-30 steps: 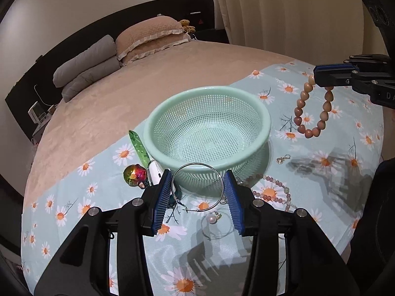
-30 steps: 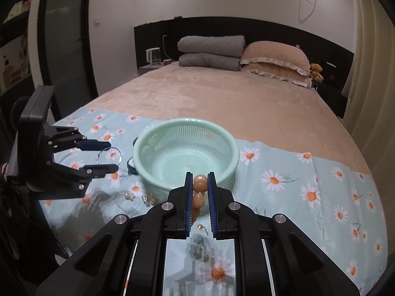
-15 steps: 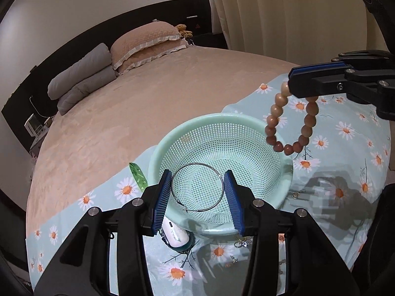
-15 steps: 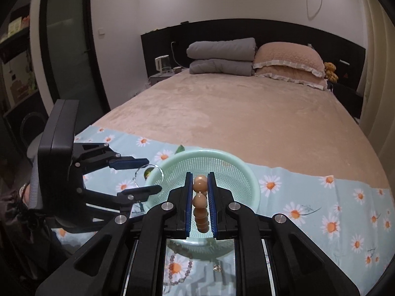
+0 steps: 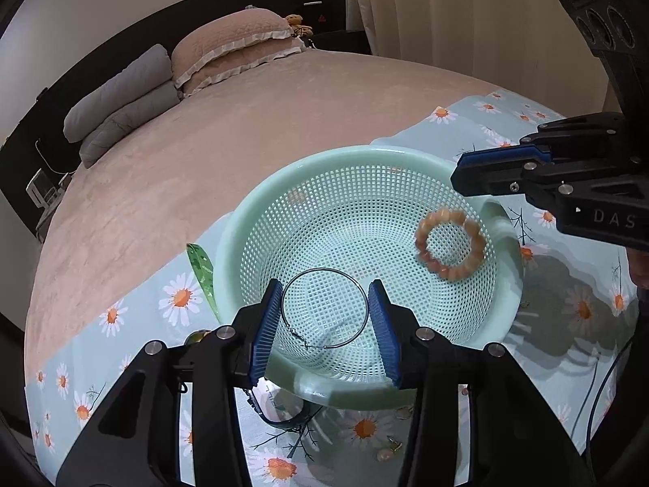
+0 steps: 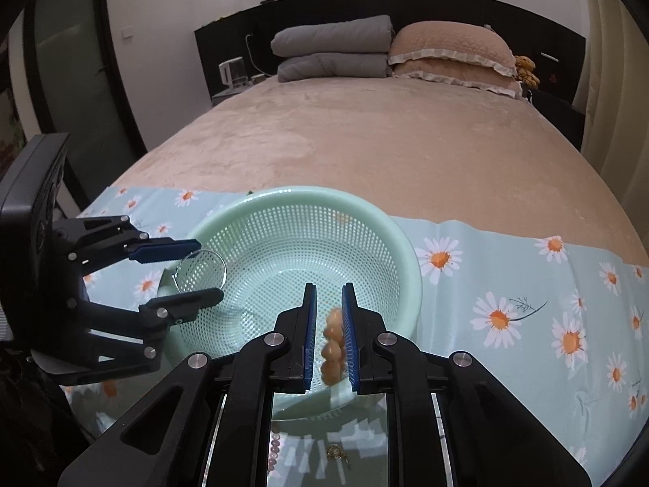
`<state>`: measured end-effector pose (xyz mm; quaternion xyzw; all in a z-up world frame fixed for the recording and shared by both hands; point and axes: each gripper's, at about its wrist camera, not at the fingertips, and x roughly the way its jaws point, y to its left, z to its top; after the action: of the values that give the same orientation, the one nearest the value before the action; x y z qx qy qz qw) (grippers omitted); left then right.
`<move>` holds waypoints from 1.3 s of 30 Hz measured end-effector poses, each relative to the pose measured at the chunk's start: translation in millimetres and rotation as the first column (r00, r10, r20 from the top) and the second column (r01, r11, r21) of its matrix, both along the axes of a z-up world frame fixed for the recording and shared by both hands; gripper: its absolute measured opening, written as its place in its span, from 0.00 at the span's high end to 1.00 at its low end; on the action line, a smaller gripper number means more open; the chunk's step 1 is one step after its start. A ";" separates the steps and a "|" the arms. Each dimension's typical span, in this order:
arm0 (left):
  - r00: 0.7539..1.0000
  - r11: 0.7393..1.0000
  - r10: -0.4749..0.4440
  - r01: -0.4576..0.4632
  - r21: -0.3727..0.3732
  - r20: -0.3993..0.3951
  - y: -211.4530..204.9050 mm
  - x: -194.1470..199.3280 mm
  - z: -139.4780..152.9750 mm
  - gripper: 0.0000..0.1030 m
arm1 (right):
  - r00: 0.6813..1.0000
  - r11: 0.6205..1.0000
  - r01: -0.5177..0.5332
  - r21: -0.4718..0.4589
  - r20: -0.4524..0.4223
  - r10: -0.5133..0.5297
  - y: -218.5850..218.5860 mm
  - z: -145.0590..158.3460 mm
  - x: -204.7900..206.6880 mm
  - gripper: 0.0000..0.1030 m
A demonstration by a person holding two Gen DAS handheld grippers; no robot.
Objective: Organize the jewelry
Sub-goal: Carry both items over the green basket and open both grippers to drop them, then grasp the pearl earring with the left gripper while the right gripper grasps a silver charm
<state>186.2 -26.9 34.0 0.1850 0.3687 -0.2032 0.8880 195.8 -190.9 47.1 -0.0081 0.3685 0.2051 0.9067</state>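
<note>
- Tan plush bed cover (image 5: 194, 170) fills the background; grey folded quilts (image 6: 332, 54) and a beige frilled pillow (image 6: 450, 57) sit at the dark headboard.
- Pale blue cloth with daisy print (image 6: 527, 296) lies across the near end of the bed.
- Mint-green perforated plastic basket (image 5: 259, 219) stands on the cloth, below both grippers.
- Left gripper (image 5: 326, 316): jaws wide apart, blue pads pressing either side of a thin silver wire hoop bangle (image 5: 324, 308), held over the basket's near rim.
- Right gripper (image 6: 327, 337): jaws parted a little; whether the pads touch anything, cannot tell.
- Orange-brown round-bead bracelet (image 5: 450, 243): blurred, inside the basket's right part below the right gripper's tips; in the right wrist view it shows in the gap between the pads.
- Green leaf-shaped flat piece (image 5: 200, 272) lies on the cloth, just left of the basket.
- Small earrings (image 5: 389, 446) and a pink bead string (image 6: 276, 452) lie on the cloth near the basket's front.
</note>
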 end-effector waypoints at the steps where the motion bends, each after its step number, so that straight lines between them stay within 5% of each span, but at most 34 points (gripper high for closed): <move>1: 1.000 1.000 0.005 -0.005 -0.002 0.007 0.6 -0.1 -0.2 0.56 | 1.000 1.000 0.004 0.004 0.008 -0.004 -1.6 1.8 -1.5 0.84; 2: 1.000 1.000 0.011 -0.011 -0.003 0.016 3.4 -1.8 0.7 0.46 | 1.000 1.000 0.014 0.005 0.018 -0.014 -3.9 3.5 -2.3 0.70; 3: 0.999 1.000 0.022 -0.022 -0.003 0.032 5.3 -3.1 3.0 0.36 | 0.999 0.999 0.038 -0.001 0.030 -0.038 -6.6 4.5 -4.0 0.43; 4: 0.998 0.999 0.038 -0.037 -0.005 0.055 7.5 -4.9 6.2 0.18 | 0.997 0.998 0.062 0.001 0.049 -0.062 -10.4 5.9 -5.8 0.32; 5: 0.996 0.999 0.046 -0.046 -0.012 0.080 9.7 -7.9 10.2 0.12 | 0.994 0.996 0.084 0.005 0.069 -0.084 -14.6 7.3 -7.9 0.27; 16: 0.991 0.996 0.067 -0.074 0.053 0.118 19.9 -21.5 10.8 0.06 | 0.987 0.988 0.150 0.026 0.059 -0.151 -37.8 11.1 -11.1 0.22; 39: 0.993 0.996 0.020 -0.029 0.080 0.114 37.2 -53.9 11.3 0.06 | 0.999 0.997 0.037 -0.062 0.018 -0.036 -39.7 6.3 -38.1 0.18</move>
<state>132.3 10.3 45.2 0.2280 0.3279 -0.1662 0.9016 157.7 -230.6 53.4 -0.0316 0.3671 0.1769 0.9126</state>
